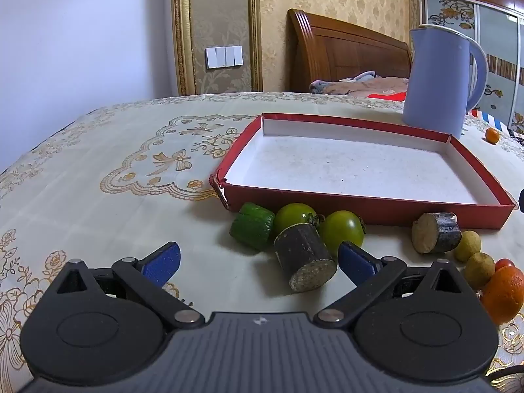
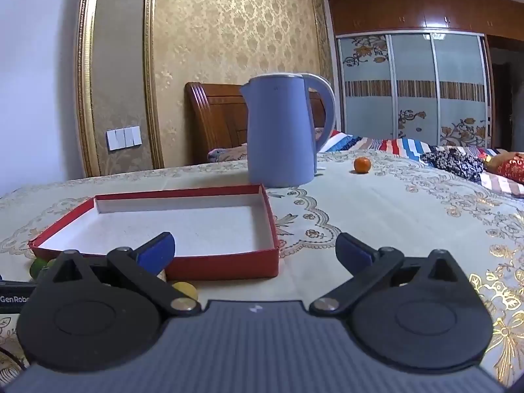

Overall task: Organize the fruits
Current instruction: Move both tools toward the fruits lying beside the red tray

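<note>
tray [image 1: 366, 211] interior free | kettle [image 2: 280, 131] behind | fruit crowds near wall

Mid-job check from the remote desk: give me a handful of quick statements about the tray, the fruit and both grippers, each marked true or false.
1. The red tray has fruit in it. False: its white floor is bare.
2. Two green tomatoes lie on the tablecloth just outside the tray's near wall. True.
3. The left gripper is shut on a dark cut stalk piece. False: its jaws are wide open, and the piece lies between them.
4. The right gripper is open and holds nothing. True.
5. The blue kettle stands inside the tray. False: it stands on the cloth behind it.
6. A small orange fruit lies alone beside the kettle. True.
</note>
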Available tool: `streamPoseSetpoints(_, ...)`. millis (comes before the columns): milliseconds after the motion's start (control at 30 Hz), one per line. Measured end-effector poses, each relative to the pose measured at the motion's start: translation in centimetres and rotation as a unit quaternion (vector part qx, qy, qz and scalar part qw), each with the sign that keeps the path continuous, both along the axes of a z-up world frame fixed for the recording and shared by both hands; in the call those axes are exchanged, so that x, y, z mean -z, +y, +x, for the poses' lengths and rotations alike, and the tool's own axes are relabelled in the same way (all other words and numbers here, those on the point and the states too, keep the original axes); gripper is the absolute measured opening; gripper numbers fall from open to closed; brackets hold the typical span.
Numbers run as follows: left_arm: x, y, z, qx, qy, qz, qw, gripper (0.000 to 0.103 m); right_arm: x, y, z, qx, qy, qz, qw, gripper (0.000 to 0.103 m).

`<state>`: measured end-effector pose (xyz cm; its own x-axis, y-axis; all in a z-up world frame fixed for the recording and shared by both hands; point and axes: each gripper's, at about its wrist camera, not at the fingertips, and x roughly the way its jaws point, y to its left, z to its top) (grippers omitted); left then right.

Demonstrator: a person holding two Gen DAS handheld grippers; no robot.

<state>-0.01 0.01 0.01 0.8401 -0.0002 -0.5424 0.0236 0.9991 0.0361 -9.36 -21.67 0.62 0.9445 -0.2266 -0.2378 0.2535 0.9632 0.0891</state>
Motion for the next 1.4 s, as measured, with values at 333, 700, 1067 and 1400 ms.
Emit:
streamPoseSetpoints(333,0.0,0.0,-0.1,0.0,-0.001,0.0,1.0,0.103,0.2,-0.4,0.2,0.0,0.011,0.008,1.0,0.103)
streamPoseSetpoints(700,-0.1,0.0,-0.1,0.001,-0.005,0.0,1.0,0.103,0.3,-0.6,0.7,0.0,0.021,0.019,1.0,0.103)
streamPoseSetpoints(1067,0.4,0.1,0.1,-0.005,-0.005,0.0,1.0,0.103,0.3,-0.6,0.8,0.0,0.024,0.021,0.999,0.103)
streamPoseSetpoints(1400,-0.3,0.9,-0.9,0.02,-0.001,-0.001,0.9998,0.103,-0.2,-1.9,0.6,-0.063,0.058,0.056,0.995,0.103)
